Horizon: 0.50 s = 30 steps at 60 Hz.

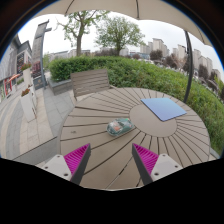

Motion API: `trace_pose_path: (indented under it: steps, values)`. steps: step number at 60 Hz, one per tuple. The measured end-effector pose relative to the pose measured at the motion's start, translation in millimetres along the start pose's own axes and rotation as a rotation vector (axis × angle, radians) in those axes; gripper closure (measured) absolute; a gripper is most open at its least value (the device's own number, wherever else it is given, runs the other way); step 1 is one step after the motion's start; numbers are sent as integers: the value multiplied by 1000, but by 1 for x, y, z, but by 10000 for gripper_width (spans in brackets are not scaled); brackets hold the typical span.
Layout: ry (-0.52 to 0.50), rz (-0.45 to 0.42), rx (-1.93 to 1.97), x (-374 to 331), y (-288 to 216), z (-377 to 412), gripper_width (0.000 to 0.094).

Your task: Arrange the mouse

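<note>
Mouse point(119, 127), pale and small, lies on the round slatted wooden worktop point(110, 110), just ahead of the claw point(108, 158) at about twelve o'clock. A blue mat point(163, 108) sits at two o'clock. The claw's pink-padded fingers point(77, 157) stand wide apart, holding nothing. Outdoors: a bench point(90, 81), hedge point(130, 70), trees and buildings beyond.
</note>
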<state>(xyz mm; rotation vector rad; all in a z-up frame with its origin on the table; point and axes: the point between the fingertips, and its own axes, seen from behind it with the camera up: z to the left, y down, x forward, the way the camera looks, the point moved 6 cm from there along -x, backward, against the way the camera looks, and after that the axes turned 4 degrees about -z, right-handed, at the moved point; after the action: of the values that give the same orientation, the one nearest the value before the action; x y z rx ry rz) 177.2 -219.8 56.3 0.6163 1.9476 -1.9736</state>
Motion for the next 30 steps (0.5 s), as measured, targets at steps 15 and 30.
trace_pose_path:
  steps: [15, 30]
  values:
    - [-16, 20, 18, 60, -8, 0, 83]
    - [-24, 43, 17, 99, -27, -3, 77]
